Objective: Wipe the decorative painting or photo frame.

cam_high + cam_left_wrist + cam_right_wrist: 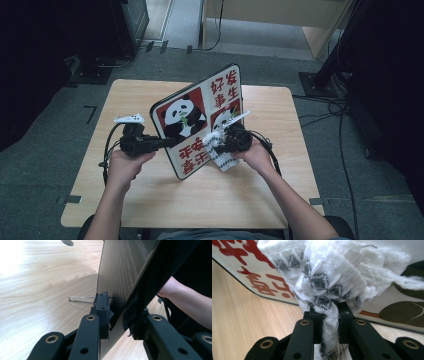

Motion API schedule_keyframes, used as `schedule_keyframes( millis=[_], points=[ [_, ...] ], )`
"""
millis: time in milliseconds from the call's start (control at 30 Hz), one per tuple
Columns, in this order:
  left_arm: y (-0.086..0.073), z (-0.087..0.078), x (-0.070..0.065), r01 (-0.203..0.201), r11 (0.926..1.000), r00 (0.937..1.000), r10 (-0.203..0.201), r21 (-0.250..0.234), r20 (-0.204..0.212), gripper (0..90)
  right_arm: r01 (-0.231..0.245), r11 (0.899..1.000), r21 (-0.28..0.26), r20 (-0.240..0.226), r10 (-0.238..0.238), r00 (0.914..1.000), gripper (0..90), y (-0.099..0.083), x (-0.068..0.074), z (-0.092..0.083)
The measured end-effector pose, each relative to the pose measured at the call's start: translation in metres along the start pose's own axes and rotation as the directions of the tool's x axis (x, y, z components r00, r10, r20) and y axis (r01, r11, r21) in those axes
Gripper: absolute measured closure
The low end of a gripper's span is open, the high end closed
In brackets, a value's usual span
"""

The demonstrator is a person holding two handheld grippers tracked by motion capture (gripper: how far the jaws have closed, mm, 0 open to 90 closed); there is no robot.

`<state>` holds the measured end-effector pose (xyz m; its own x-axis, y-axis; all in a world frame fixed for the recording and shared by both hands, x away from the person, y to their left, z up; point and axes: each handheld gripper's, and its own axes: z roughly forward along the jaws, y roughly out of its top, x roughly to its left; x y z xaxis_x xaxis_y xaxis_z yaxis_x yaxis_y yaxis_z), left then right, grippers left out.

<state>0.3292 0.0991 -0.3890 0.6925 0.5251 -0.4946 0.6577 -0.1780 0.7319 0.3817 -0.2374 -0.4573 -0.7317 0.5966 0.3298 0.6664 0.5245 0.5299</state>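
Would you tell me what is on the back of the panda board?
The panda board has a dark wood-grain back carrying a small black clip with a wire handle. The left gripper clamps its edge, covering that strip; the back's far part is out of frame.

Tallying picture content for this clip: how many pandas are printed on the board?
2: one panda on the board's upper left red panel, another beside it, partly hidden behind the cloth.
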Motion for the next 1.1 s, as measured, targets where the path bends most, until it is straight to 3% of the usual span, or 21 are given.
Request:
schedule_keyframes(
  millis=[367,633,1100],
  points=[
    [-0.001,0.001,0.000,0.005,1.0000,1.0000,-0.005,0.001,-0.003,73.9,0.007,0.999,-0.032,-0.002,-0.007,1.0000,80.7,0.012,0.006,-0.024],
    [-0.001,0.001,0.000,0.003,1.0000,1.0000,-0.003,-0.001,-0.008,74.1,0.066,0.994,-0.083,0.008,-0.066,0.9978,80.9,0.034,0.018,-0.053],
    [-0.001,0.000,0.000,0.000,1.0000,1.0000,0.000,0.000,-0.009,74.2,0.120,0.983,-0.139,0.030,-0.117,0.9927,80.9,0.073,0.041,-0.095]
  ],
)
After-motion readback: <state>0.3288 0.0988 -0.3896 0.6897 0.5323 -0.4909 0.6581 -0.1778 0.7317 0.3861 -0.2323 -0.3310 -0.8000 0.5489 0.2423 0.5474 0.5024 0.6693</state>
